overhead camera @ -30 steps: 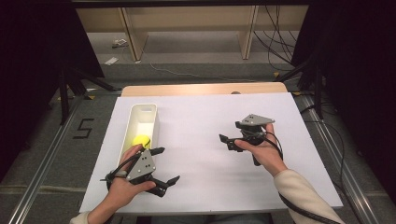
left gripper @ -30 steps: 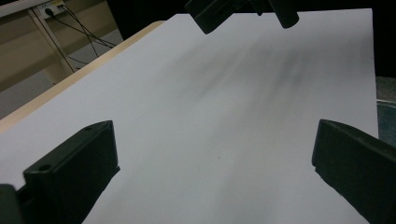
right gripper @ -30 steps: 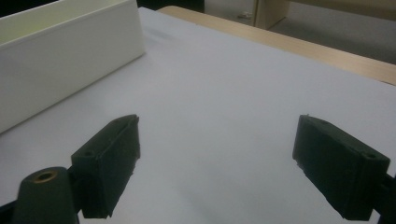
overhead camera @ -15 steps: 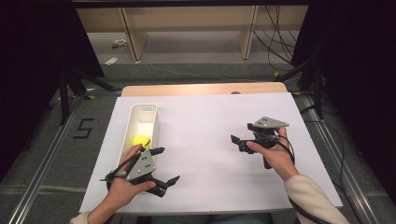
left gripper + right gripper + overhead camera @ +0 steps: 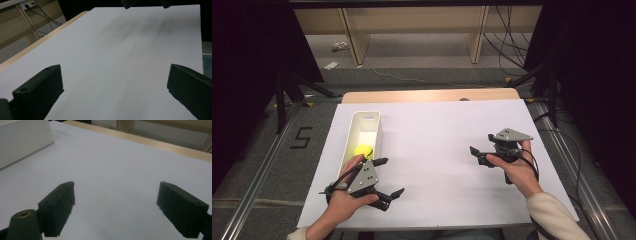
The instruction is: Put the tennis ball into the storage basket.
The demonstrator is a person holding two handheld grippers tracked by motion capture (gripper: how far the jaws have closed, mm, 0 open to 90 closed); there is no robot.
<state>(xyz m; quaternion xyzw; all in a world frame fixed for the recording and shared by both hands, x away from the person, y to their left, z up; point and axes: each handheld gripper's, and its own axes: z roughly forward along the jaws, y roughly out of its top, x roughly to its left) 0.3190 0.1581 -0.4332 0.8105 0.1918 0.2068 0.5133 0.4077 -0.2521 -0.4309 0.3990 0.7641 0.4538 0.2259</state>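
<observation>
Yellow ball [image 5: 363, 150] in white bin [image 5: 353, 131]: likely light, rolls; grasp across middle | left gripper [image 5: 388, 178], right gripper [image 5: 478, 155]: spread, empty

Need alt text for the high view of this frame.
A yellow ball lies in a white rectangular plastic bin on a white-covered table. The left gripper, open, is beside the bin; the right gripper, open, is apart at the right.
</observation>
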